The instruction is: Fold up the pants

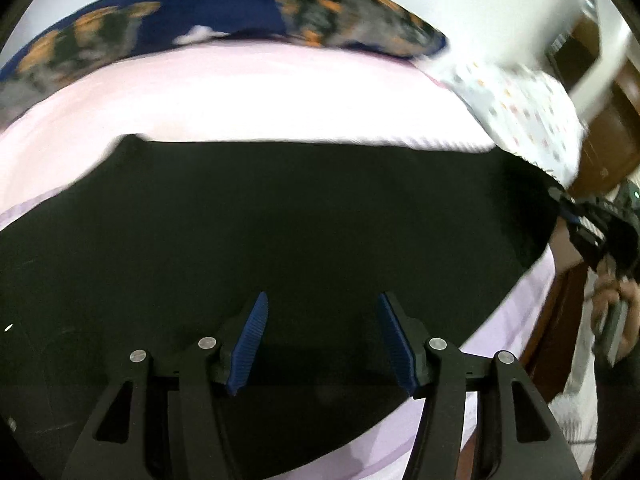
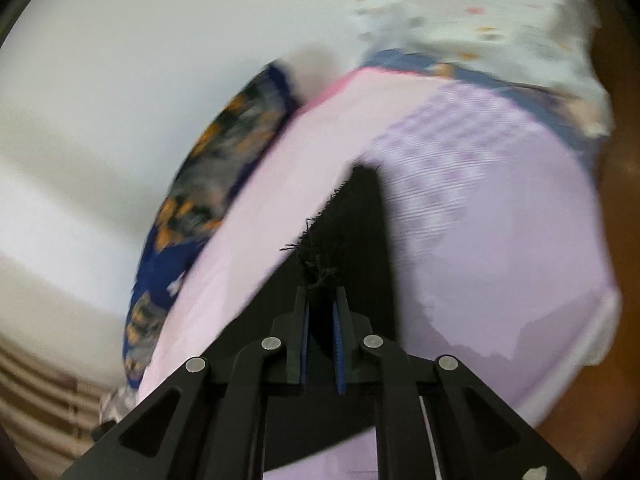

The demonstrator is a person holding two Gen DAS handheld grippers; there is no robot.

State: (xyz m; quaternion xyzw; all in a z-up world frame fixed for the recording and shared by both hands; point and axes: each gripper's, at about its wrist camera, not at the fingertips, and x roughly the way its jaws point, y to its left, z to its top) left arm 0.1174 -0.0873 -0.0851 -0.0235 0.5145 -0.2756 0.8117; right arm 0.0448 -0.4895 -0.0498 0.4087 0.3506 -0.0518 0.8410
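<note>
Right gripper [image 2: 320, 300], lower centre: we log it clamped on the black pants [image 2: 352, 216]' frayed edge. Left gripper [image 1: 322, 308]: jaws apart over the pants, empty.

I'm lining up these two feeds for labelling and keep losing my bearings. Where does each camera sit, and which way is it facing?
Left wrist: rides the left gripper, looking down along its open fingers over the black pants spread on the pink sheet; the right gripper and a hand show at the right edge.
Right wrist: rides the right gripper, looking down along fingers shut on a frayed pants edge toward the sheet's far corner; no hand shows.
Shared: pants, sheet, blue-orange blanket, dotted white cloth.
</note>
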